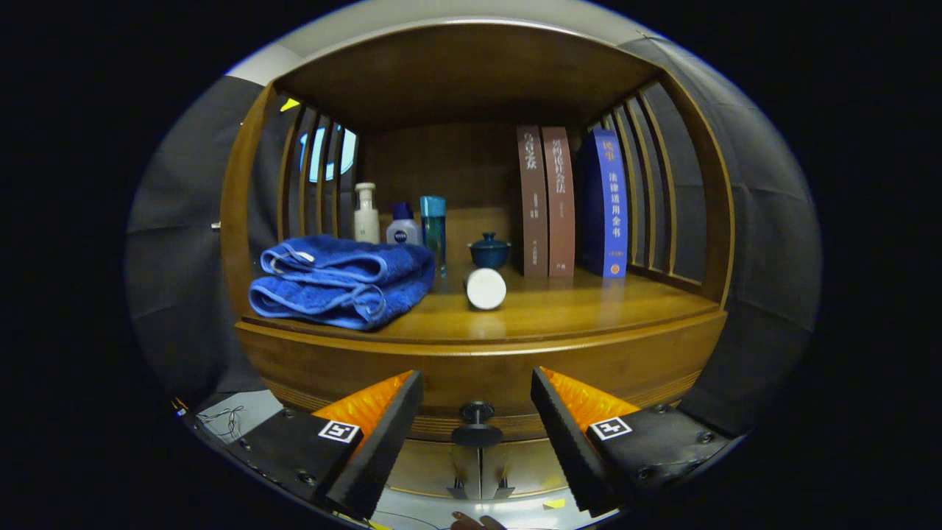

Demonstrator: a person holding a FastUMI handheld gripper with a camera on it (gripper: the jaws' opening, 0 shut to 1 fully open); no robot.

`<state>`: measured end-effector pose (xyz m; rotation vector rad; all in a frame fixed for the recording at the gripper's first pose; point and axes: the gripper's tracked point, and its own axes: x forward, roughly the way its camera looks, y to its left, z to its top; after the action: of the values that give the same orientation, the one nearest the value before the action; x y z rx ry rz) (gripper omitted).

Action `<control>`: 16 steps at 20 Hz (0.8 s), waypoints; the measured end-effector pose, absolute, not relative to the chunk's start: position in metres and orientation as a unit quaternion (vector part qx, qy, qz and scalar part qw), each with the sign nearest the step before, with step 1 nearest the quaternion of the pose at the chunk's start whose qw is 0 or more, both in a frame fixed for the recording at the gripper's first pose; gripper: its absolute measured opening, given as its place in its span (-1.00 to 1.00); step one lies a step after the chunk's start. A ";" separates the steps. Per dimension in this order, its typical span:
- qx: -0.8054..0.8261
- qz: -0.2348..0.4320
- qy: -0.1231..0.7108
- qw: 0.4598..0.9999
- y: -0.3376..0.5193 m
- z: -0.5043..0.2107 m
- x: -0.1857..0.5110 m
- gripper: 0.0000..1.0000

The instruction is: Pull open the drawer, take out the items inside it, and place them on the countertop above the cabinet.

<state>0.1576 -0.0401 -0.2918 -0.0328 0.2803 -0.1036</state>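
Fingers of the gripper (477, 412) spread wide, nothing between the pads, dark drawer knob (477, 434) centred in the gap just ahead.

Knob axis points straight out of the curved wooden drawer front (478, 375) toward the camera; whether the drawer is open cannot be told. Countertop (589, 305) above the drawer carries a folded blue towel (342, 280) on the left, and a white cylinder (486, 288) lying on its side, long axis pointing front-to-back, round end facing forward. Behind these stand three bottles (401, 224) and a small lidded blue pot (489, 251). Three books (570, 202) stand upright at the right, spines outward, near the slatted side rail.
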 end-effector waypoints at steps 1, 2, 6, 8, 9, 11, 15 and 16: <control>-0.017 -0.050 0.135 0.989 -0.038 -0.280 0.153 0.95; -0.020 -0.047 0.131 0.990 -0.035 -0.268 0.148 0.95; -0.044 -0.032 0.124 0.991 -0.022 -0.214 0.126 0.95; -0.049 -0.030 0.117 0.991 -0.017 -0.179 0.113 0.95; -0.046 -0.025 0.114 0.992 -0.012 -0.160 0.106 0.96; -0.033 -0.012 0.097 0.995 -0.003 -0.118 0.093 0.96; -0.038 -0.012 0.055 0.998 0.000 -0.042 0.065 0.95; -0.040 -0.012 0.050 0.998 0.001 -0.028 0.057 0.95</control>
<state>0.0575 0.0011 -0.0279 -0.0798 0.1001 -0.0233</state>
